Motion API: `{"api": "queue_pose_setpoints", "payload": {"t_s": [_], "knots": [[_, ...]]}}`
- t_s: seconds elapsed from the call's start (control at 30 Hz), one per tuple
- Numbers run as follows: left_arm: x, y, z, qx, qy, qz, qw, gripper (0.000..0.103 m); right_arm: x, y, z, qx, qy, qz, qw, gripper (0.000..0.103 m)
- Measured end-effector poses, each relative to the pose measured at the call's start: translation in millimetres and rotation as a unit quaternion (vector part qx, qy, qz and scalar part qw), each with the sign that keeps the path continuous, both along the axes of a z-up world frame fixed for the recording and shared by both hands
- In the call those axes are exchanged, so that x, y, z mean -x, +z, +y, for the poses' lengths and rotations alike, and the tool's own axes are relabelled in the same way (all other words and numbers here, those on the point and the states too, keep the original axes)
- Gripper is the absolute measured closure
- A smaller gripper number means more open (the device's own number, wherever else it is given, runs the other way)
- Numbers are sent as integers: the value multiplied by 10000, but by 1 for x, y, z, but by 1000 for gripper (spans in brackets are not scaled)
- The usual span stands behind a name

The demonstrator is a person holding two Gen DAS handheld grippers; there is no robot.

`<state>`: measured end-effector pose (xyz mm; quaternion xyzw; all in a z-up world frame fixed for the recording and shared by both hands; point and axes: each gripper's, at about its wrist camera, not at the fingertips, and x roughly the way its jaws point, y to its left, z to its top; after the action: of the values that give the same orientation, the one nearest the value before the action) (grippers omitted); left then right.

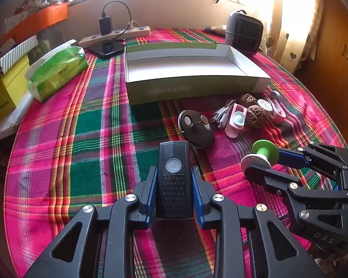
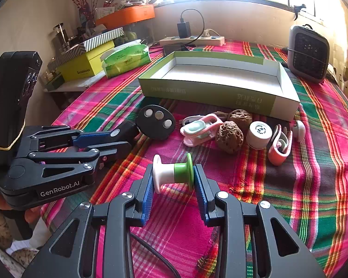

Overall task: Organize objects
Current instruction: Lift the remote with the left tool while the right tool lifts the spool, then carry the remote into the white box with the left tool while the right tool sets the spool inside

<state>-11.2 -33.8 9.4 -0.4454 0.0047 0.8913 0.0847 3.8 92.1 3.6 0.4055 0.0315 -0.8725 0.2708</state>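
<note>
Left gripper (image 1: pixel 174 192) bracketed the remote (image 1: pixel 173 176), lower centre, jaws not visibly pressing; right gripper (image 2: pixel 172 183) clamped the spool (image 2: pixel 172 173). Seat pads squarely before lifting toward the box (image 1: pixel 174 90).
</note>
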Motion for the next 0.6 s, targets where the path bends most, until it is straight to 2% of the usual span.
{"api": "queue_pose_setpoints", "payload": {"t_s": [0.37,0.6], "knots": [[0,1,0,17,3,-7,10000,78,0,0,0,-9,-2,-5,10000,69],[-1,11,-4,-15,-35,81,10000,78,-1,9,0,29,-24,87,10000,69]]}}
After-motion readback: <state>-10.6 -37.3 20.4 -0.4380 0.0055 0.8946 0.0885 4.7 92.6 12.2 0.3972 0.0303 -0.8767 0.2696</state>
